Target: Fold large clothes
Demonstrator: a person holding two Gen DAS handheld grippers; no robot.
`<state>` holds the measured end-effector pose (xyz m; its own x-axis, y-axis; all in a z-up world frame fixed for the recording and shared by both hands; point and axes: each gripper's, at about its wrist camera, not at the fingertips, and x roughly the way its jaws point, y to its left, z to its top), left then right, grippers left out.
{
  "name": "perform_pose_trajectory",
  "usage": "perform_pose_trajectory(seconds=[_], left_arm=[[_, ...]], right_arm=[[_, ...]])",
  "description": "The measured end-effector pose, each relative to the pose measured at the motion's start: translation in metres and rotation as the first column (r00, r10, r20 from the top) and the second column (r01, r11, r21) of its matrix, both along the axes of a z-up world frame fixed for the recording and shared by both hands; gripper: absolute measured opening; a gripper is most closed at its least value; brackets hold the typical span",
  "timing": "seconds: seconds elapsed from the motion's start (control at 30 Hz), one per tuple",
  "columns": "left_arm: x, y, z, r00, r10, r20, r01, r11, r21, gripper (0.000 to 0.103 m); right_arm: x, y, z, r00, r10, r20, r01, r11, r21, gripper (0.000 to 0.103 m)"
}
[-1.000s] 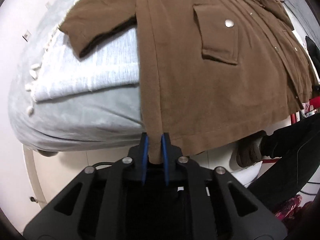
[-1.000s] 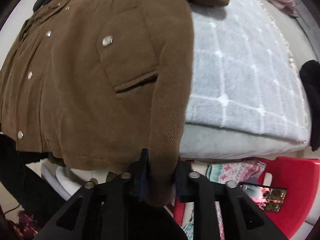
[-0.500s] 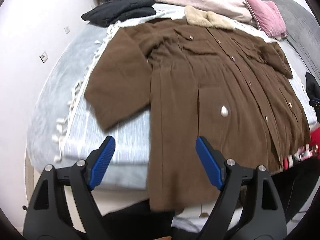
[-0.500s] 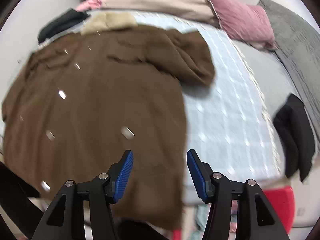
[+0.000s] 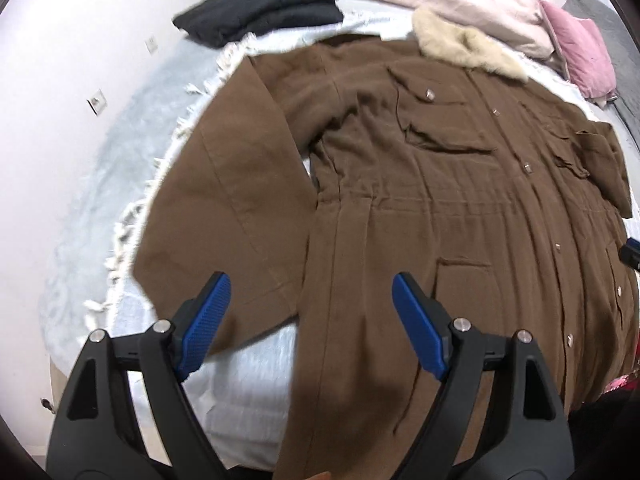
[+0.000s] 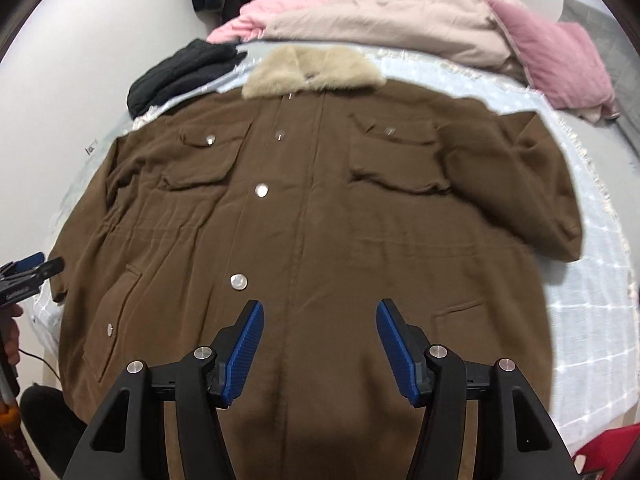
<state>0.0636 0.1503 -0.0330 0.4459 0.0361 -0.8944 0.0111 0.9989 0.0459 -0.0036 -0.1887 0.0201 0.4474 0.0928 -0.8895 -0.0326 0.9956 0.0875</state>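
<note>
A large brown coat (image 5: 440,220) (image 6: 320,220) with a beige fur collar (image 5: 468,46) (image 6: 312,70) lies spread front-up on the bed, its hem hanging over the near edge. Its sleeves (image 5: 224,216) (image 6: 532,184) lie out to either side. My left gripper (image 5: 310,280) hovers open above the coat's left side, near the sleeve cuff, with nothing between its fingers. My right gripper (image 6: 320,304) hangs over the lower front by the snap placket. Its jaws are opening and hold nothing. The left gripper (image 6: 28,268) also shows at the left edge of the right wrist view.
A folded black garment (image 5: 260,12) (image 6: 180,72) lies beyond the coat's left shoulder. A pink duvet (image 6: 400,20) and pink pillow (image 6: 560,64) fill the head of the bed. The pale checked blanket (image 6: 592,280) is bare to the right. A red seat (image 6: 608,452) stands at the bed's near right corner.
Both grippers were shut on the coat's hem a second ago. They have let go, opened, and lifted up and back. The coat now lies flat on the bed.
</note>
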Motion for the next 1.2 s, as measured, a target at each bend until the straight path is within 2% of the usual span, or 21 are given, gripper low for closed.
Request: perform_pose_trajectory(seconds=[0.07,0.17,0.23,0.33,0.4,0.47,0.57,0.6,0.63,0.73,0.77,0.8,0.83,0.87,0.9,0.97,1.0,1.03,1.07,1.1,1.2], left_arm=[[0.009,-0.001,-0.011,1.000,0.006,-0.008,-0.006,1.000,0.012,0.083],[0.023,0.009,-0.026,0.998,0.066,0.002,-0.066,0.997,0.035,0.083],[0.030,0.026,-0.038,0.993,0.122,-0.001,-0.122,0.992,-0.019,0.083],[0.035,0.041,-0.053,0.988,0.147,-0.040,-0.151,0.980,-0.129,0.083],[0.036,0.044,-0.056,0.990,0.139,-0.034,-0.143,0.978,-0.149,0.082],[0.035,0.048,-0.054,0.991,0.135,-0.013,-0.135,0.971,-0.195,0.066],[0.034,0.053,-0.052,0.994,0.109,-0.022,-0.111,0.952,-0.285,0.037],[0.035,0.054,-0.052,0.995,0.092,-0.032,-0.097,0.938,-0.332,0.017],[0.035,0.058,-0.051,0.994,0.091,-0.052,-0.104,0.915,-0.389,0.012],[0.031,0.063,-0.035,0.994,0.099,-0.047,-0.109,0.893,-0.438,0.006],[0.030,0.062,-0.030,0.995,0.094,-0.036,-0.101,0.901,-0.423,0.005],[0.029,0.060,-0.020,0.995,0.100,-0.007,-0.095,0.927,-0.362,0.000],[0.028,0.058,-0.009,0.993,0.112,0.045,-0.097,0.961,-0.259,0.000],[0.028,0.057,-0.001,0.990,0.107,0.088,-0.089,0.978,-0.191,0.000],[0.027,0.055,0.007,0.989,0.086,0.117,-0.068,0.986,-0.151,0.000],[0.030,0.052,0.014,0.994,0.046,0.101,-0.031,0.989,-0.142,0.004],[0.030,0.050,0.015,0.996,0.020,0.088,-0.008,0.990,-0.138,0.014],[0.029,0.048,0.014,0.997,-0.003,0.079,0.013,0.992,-0.129,0.036],[0.028,0.047,0.011,0.997,-0.041,0.059,0.048,0.993,-0.112,0.050],[0.026,0.047,0.008,0.996,-0.072,0.048,0.076,0.992,-0.097,0.070],[0.012,0.051,-0.007,0.987,-0.153,0.039,0.154,0.988,-0.018,0.072]], right_arm=[[0.011,0.008,-0.011,0.999,0.001,-0.033,-0.001,1.000,-0.003,0.060],[0.014,0.012,-0.021,0.999,0.014,-0.049,-0.014,1.000,-0.007,0.060],[0.017,0.016,-0.026,0.998,0.018,-0.059,-0.019,1.000,-0.007,0.060],[0.021,0.019,-0.032,0.998,0.011,-0.069,-0.013,1.000,-0.022,0.060],[0.025,0.022,-0.038,0.997,0.005,-0.078,-0.008,0.999,-0.040,0.060],[0.028,0.025,-0.041,0.996,0.003,-0.084,-0.007,0.999,-0.054,0.060],[0.031,0.030,-0.044,0.996,0.010,-0.088,-0.015,0.999,-0.052,0.060],[0.032,0.031,-0.044,0.996,0.014,-0.087,-0.019,0.999,-0.049,0.060],[0.033,0.033,-0.044,0.996,0.018,-0.085,-0.022,0.999,-0.049,0.060],[0.035,0.039,-0.044,0.997,0.022,-0.071,-0.027,0.997,-0.066,0.060],[0.036,0.041,-0.045,0.998,0.022,-0.066,-0.027,0.997,-0.073,0.060],[0.037,0.042,-0.045,0.998,0.021,-0.065,-0.026,0.997,-0.076,0.060],[0.038,0.043,-0.046,0.998,0.020,-0.065,-0.025,0.997,-0.076,0.060],[0.038,0.043,-0.046,0.998,0.020,-0.066,-0.024,0.997,-0.074,0.060],[0.039,0.044,-0.047,0.997,0.020,-0.068,-0.025,0.997,-0.072,0.060],[0.040,0.046,-0.049,0.997,0.024,-0.072,-0.029,0.997,-0.072,0.060],[0.041,0.047,-0.049,0.997,0.026,-0.073,-0.032,0.997,-0.075,0.060],[0.041,0.048,-0.050,0.997,0.029,-0.074,-0.035,0.996,-0.077,0.060],[0.042,0.049,-0.050,0.997,0.032,-0.075,-0.038,0.996,-0.076,0.060],[0.042,0.049,-0.050,0.997,0.034,-0.076,-0.039,0.996,-0.074,0.060],[0.039,0.048,-0.048,0.997,0.038,-0.073,-0.043,0.997,-0.066,0.060]])
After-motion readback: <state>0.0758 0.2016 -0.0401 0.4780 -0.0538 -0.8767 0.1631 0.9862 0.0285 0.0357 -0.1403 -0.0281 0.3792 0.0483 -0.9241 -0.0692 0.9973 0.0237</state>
